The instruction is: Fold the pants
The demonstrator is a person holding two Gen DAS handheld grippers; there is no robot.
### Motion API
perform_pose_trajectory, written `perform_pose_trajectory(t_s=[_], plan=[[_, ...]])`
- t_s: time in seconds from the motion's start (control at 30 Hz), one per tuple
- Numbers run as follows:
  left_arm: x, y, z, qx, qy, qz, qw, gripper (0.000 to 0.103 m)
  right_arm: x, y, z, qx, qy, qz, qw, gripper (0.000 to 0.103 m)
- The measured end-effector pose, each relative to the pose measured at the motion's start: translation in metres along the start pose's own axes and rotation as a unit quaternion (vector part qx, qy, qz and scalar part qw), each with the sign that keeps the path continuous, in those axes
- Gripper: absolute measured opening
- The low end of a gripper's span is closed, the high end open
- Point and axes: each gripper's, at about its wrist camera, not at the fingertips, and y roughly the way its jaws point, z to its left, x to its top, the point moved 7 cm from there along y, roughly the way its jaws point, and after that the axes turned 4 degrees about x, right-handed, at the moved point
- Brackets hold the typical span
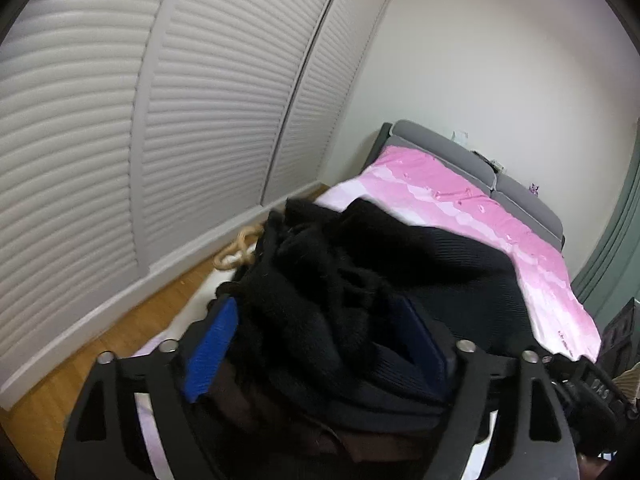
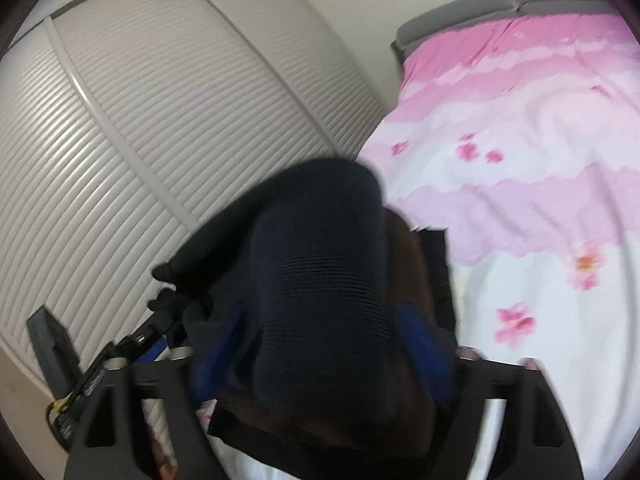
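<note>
The dark pants (image 1: 340, 280) fill the lower centre of both views, bunched and lifted above the bed (image 1: 460, 200). The left gripper (image 1: 320, 344) has its blue-padded fingers (image 1: 212, 340) closed onto a thick wad of the fabric; the right gripper (image 2: 320, 344) likewise has cloth draped over and pinched between its fingers (image 2: 424, 344).

The likely trouble is the bunching. With several layers caught in each grip, the fold may come out lopsided, or a layer may slip free and drop when the cloth is laid down. Dark, blurred fabric also hides seams and edges, so lining them up looks hard.

Beyond the pants, the pink floral bedspread (image 2: 520, 160) offers flat room at right. Louvered closet doors (image 1: 120, 120) stand near at upper left, with wood floor (image 1: 60, 380) and a pale looped object (image 1: 236, 254) below; a swing leftward could strike the doors.
</note>
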Motion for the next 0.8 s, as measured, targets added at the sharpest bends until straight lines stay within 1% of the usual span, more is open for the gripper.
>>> perform_pose_trajectory(t_s=[0.03, 0.13, 0.23, 0.37, 0.43, 0.53, 0.6, 0.67, 0.7, 0.77, 0.8], plan=[[-0.001, -0.008, -0.003, 0.005, 0.001, -0.002, 1.0000, 0.089, 0.001, -0.010, -0.002, -0.008, 0.002, -0.008, 1.000, 0.090], [-0.004, -0.032, -0.013, 0.018, 0.011, -0.007, 0.9998, 0.089, 0.002, -0.043, -0.005, -0.026, 0.003, -0.012, 1.000, 0.090], [-0.013, -0.066, -0.037, 0.028, 0.041, -0.021, 0.9985, 0.089, 0.001, -0.085, -0.005, -0.061, -0.032, -0.029, 0.997, 0.090], [-0.041, -0.109, -0.088, 0.014, 0.085, -0.037, 0.9956, 0.092, -0.007, -0.162, -0.010, -0.098, -0.061, -0.068, 0.991, 0.090], [-0.061, -0.133, -0.116, 0.001, 0.105, -0.043, 0.9935, 0.092, -0.014, -0.201, -0.013, -0.120, -0.070, -0.085, 0.987, 0.090], [-0.096, -0.160, -0.154, -0.025, 0.124, -0.036, 0.9914, 0.093, -0.024, -0.265, -0.014, -0.157, -0.091, -0.120, 0.976, 0.090], [-0.123, -0.182, -0.187, -0.045, 0.138, -0.027, 0.9890, 0.093, -0.033, -0.311, -0.016, -0.184, -0.103, -0.142, 0.967, 0.090], [-0.143, -0.206, -0.213, -0.061, 0.156, -0.028, 0.9855, 0.093, -0.044, -0.362, -0.019, -0.212, -0.115, -0.167, 0.956, 0.090], [-0.157, -0.220, -0.230, -0.069, 0.167, -0.028, 0.9831, 0.094, -0.048, -0.381, -0.021, -0.226, -0.121, -0.174, 0.951, 0.090], [-0.175, -0.243, -0.253, -0.086, 0.177, -0.026, 0.9801, 0.097, -0.059, -0.421, -0.026, -0.257, -0.130, -0.186, 0.939, 0.090], [-0.185, -0.255, -0.267, -0.096, 0.180, -0.025, 0.9786, 0.098, -0.069, -0.446, -0.031, -0.278, -0.133, -0.191, 0.932, 0.090]])
